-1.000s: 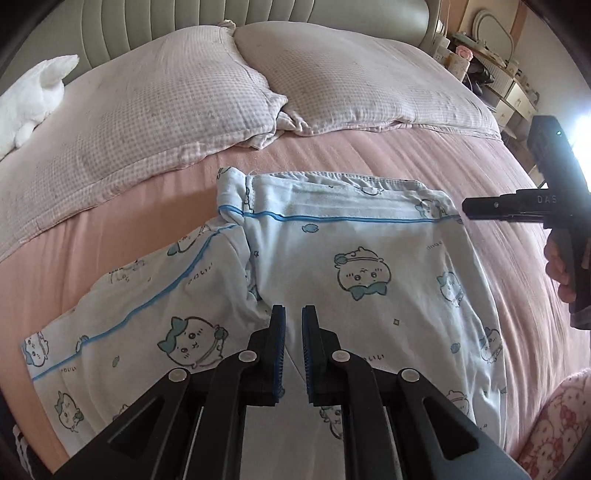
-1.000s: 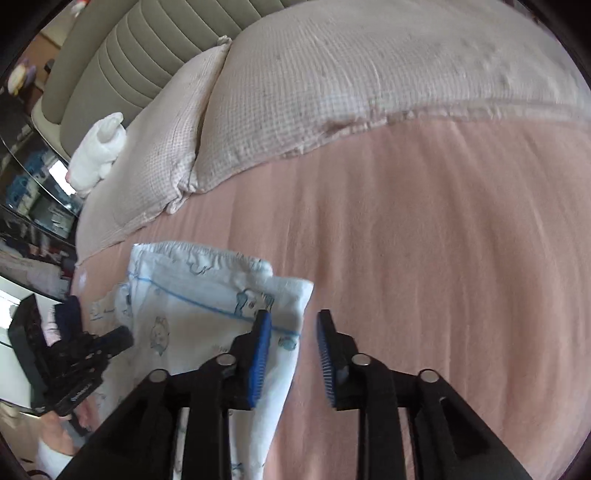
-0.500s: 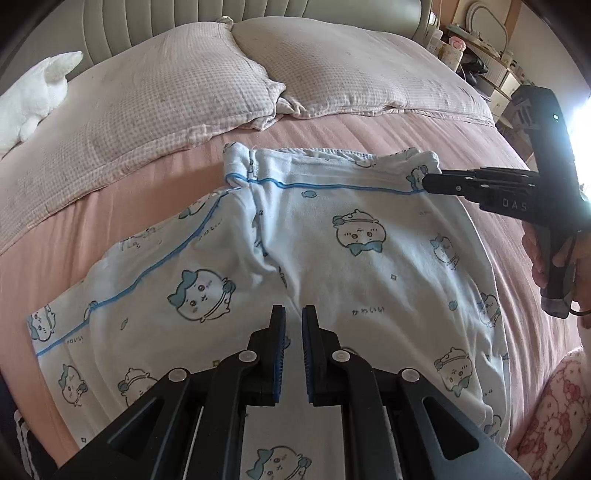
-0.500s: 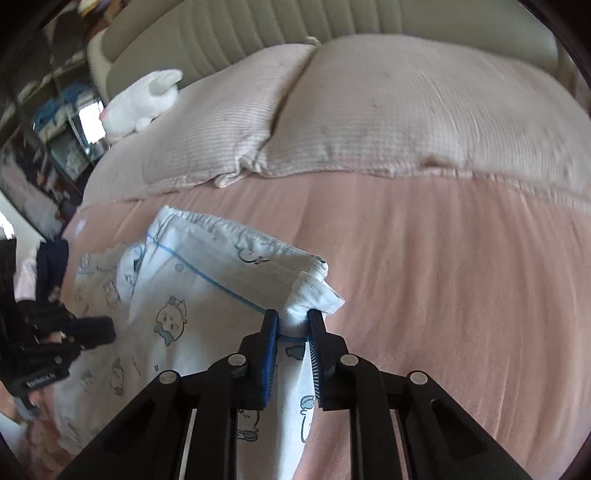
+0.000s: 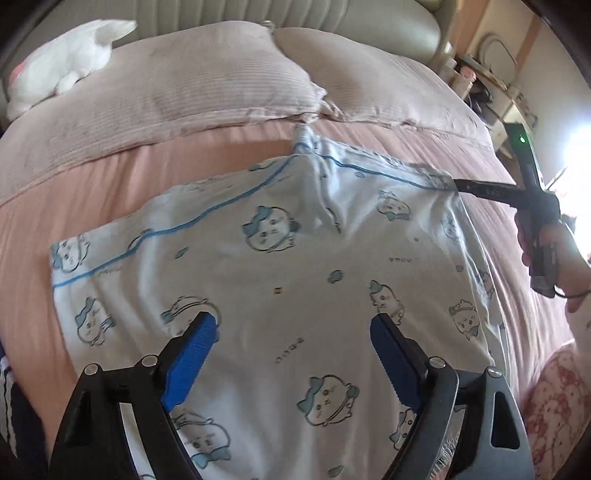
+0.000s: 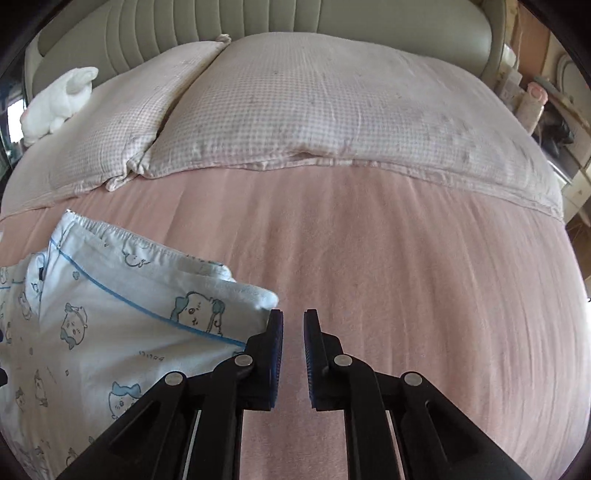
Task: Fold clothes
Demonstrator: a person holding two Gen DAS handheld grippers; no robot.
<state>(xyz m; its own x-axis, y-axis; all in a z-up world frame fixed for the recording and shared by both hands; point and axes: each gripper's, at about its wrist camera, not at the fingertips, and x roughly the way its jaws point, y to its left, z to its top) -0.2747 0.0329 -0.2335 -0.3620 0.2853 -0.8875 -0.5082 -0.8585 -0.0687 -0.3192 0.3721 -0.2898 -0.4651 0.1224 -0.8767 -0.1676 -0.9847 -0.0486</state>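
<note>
White pyjama trousers [image 5: 295,266] with blue piping and cartoon faces lie spread on the pink bed. My left gripper [image 5: 291,332] is wide open above the lower part of the cloth, holding nothing. In the left wrist view my right gripper [image 5: 452,182] touches the waistband's right corner. In the right wrist view that gripper [image 6: 293,325] has a narrow gap between its jaws with only pink sheet in it; the waistband corner [image 6: 258,299] lies just left of the left finger.
Two checked pillows [image 6: 332,103] lie against the padded headboard [image 6: 258,22]. A white plush toy [image 5: 62,70] sits at the far left. A nightstand with clutter [image 5: 491,81] stands at the right. A pink patterned cushion [image 5: 554,406] is at the lower right.
My left gripper has opened wide. My right gripper let go of the waistband corner it had pinched, and the trousers now lie flatter and wider.
</note>
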